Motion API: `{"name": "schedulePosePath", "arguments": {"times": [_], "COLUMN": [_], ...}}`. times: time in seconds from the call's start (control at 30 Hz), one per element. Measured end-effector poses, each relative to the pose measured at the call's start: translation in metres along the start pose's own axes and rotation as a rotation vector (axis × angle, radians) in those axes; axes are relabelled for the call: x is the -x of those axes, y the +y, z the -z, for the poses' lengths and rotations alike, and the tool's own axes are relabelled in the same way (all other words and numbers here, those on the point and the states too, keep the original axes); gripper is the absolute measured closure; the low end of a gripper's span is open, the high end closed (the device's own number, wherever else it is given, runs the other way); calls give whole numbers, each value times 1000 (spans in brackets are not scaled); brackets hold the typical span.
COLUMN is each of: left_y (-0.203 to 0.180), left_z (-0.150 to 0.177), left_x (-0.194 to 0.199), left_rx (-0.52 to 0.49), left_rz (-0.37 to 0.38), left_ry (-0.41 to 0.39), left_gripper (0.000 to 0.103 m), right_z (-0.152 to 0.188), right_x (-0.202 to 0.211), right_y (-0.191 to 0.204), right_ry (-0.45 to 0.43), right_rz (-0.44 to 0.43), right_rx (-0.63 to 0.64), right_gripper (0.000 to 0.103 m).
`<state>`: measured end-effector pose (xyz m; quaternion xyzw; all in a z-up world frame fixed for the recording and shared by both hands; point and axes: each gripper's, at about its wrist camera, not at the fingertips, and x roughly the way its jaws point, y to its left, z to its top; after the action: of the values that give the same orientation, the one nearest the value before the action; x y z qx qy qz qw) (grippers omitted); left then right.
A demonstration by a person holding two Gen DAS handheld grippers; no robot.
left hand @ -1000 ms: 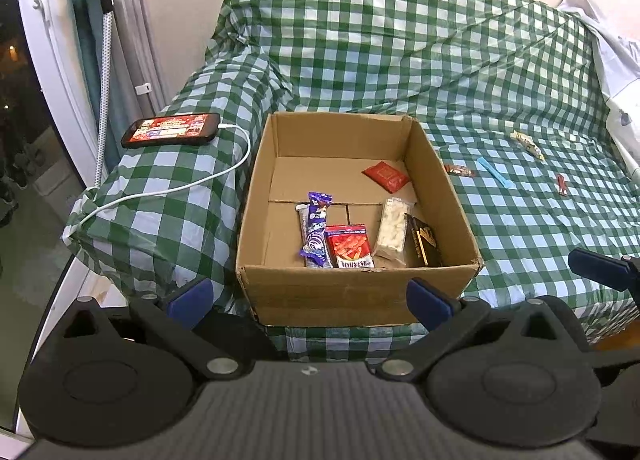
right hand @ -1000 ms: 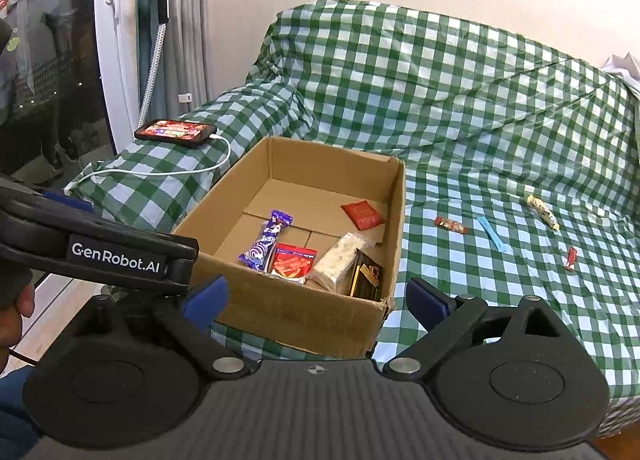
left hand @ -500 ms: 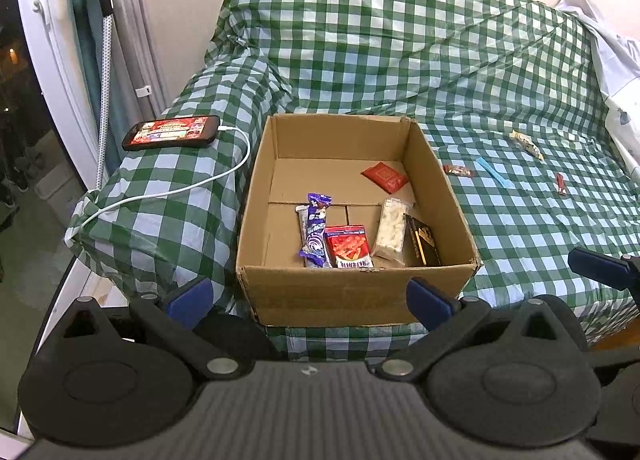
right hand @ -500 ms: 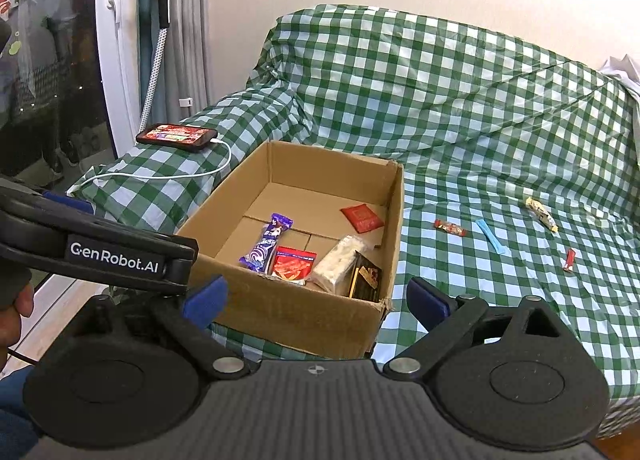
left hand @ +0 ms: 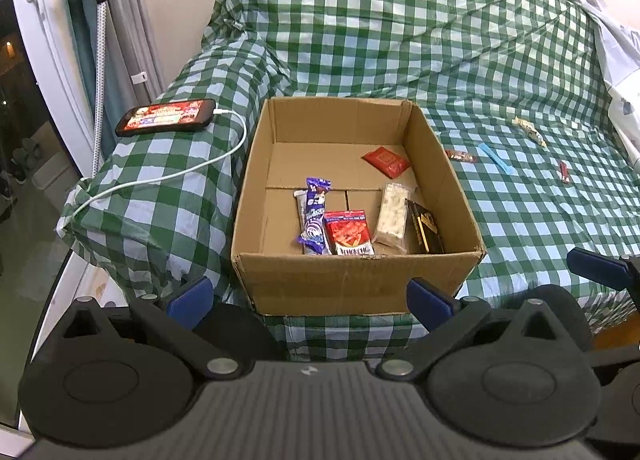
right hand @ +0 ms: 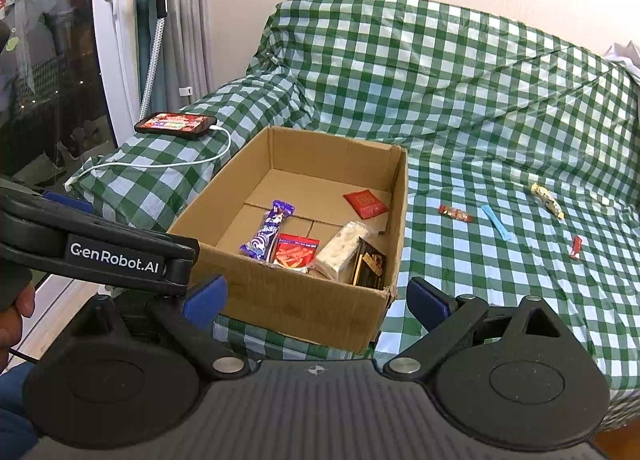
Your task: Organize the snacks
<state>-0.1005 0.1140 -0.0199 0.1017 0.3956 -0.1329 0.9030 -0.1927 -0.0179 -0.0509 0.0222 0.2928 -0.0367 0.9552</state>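
- Our left gripper (left hand: 308, 296) and right gripper (right hand: 316, 296): fingers spread, empty.
- Cardboard box (left hand: 352, 280) just ahead of both.
- Blue stick (right hand: 496, 223) beyond our right fingers.

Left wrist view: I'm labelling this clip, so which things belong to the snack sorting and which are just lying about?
Part of the job:
cardboard box
purple bar
red packet
brown bar
blue stick
pale wrapped bar
small red stick

Just lying about:
phone
white cable
checked cover
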Motion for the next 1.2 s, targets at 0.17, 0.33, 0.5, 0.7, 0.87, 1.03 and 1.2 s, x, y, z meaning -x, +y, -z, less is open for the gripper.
{"name": "schedulePosePath", "arguments": {"times": [0.17, 0.33, 0.5, 0.7, 0.87, 1.03, 1.2], "left_y": [-1, -5, -13, -36, -64, -99, -145], "left_z": [0, -2, -8, -25, -48, -78, -107], "left_x": [-9, -18, -29, -41, -53, -70, -89], "left_rx": [-4, -14, -23, -53, -69, -70, -99], "left_rz": [-1, -3, -6, 8, 55, 110, 147], "left_ry": [26, 50, 84, 109, 130, 144, 132], "left_gripper": [0, 0, 0, 0, 0, 0, 0], "right_z": [2, 4, 7, 10, 14, 20, 25], "right_x": [-8, -16, -24, -32, -38, -41, -48], "right_y": [-4, -10, -22, -49, -88, -135, -194], "right_ry": [26, 45, 54, 55, 58, 43, 38], "right_rz": [-12, -23, -31, -15, 33, 128, 229], "right_rx": [-14, -33, -79, -160, -255, -323, -408], "right_gripper": [6, 6, 6, 6, 6, 6, 6]}}
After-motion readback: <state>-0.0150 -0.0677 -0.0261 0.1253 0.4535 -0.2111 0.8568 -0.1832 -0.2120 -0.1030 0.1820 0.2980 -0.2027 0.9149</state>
